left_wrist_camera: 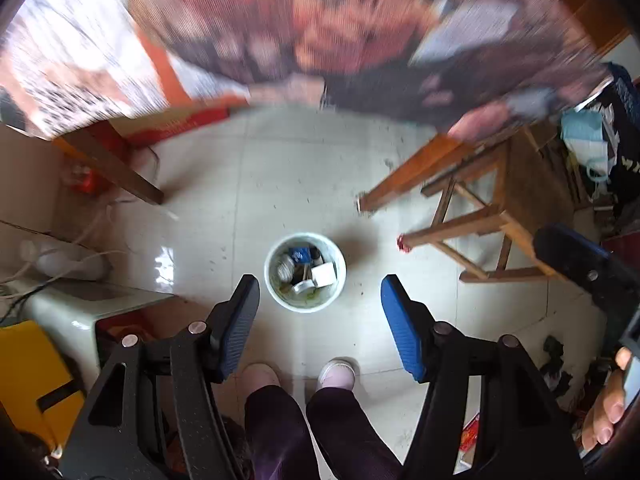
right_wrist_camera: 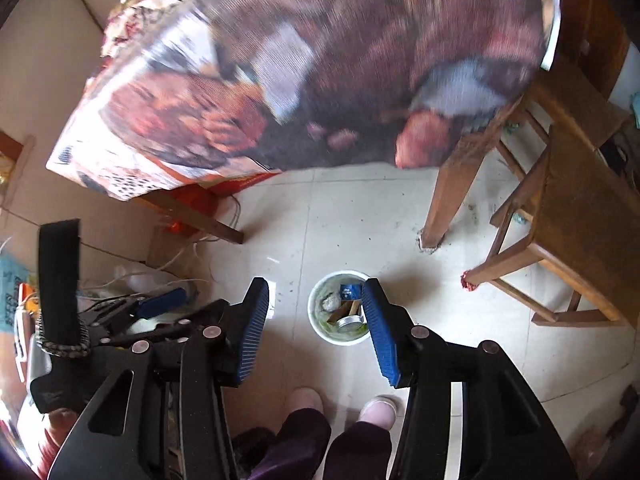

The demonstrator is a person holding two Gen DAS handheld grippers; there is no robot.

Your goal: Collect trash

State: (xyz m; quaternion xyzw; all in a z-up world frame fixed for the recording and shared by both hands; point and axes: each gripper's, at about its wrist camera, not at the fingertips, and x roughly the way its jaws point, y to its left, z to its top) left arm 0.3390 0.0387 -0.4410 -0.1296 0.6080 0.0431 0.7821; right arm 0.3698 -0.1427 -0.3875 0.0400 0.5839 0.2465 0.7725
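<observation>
A small round white plastic waste bin [left_wrist_camera: 305, 272] stands on the pale tiled floor [left_wrist_camera: 280, 168], in the open space in front of the person's two feet in light slippers [left_wrist_camera: 338, 372] and between the legs of the table. It already holds trash: a white square box [left_wrist_camera: 324, 274], a small blue packet [left_wrist_camera: 300, 255], a crumpled greyish wad [left_wrist_camera: 285, 267], and in the right wrist view a round metal lid [right_wrist_camera: 351, 322] beside a strip of brown card; greenish smears mark its inner wall. The left gripper [left_wrist_camera: 320, 296] hangs above the bin with its blue-padded jaws spread wide and nothing between them, the bin showing in the gap. The right gripper [right_wrist_camera: 316, 304] is likewise wide apart and empty, its right-hand finger overlapping the bin's rim in its own view, though whether it touches the bin cannot be told. Beyond the bin a table covered with a patterned red-brown cloth [left_wrist_camera: 320, 32], blurred in both views, stands on brown wooden legs [left_wrist_camera: 400, 180]. To the right stands a wooden stool [left_wrist_camera: 500, 216] whose near foot has a red cap. To the left lie white cables [left_wrist_camera: 80, 248], a pale green box-like object [left_wrist_camera: 80, 308] and a yellow object [left_wrist_camera: 24, 368], near a beige wall.
</observation>
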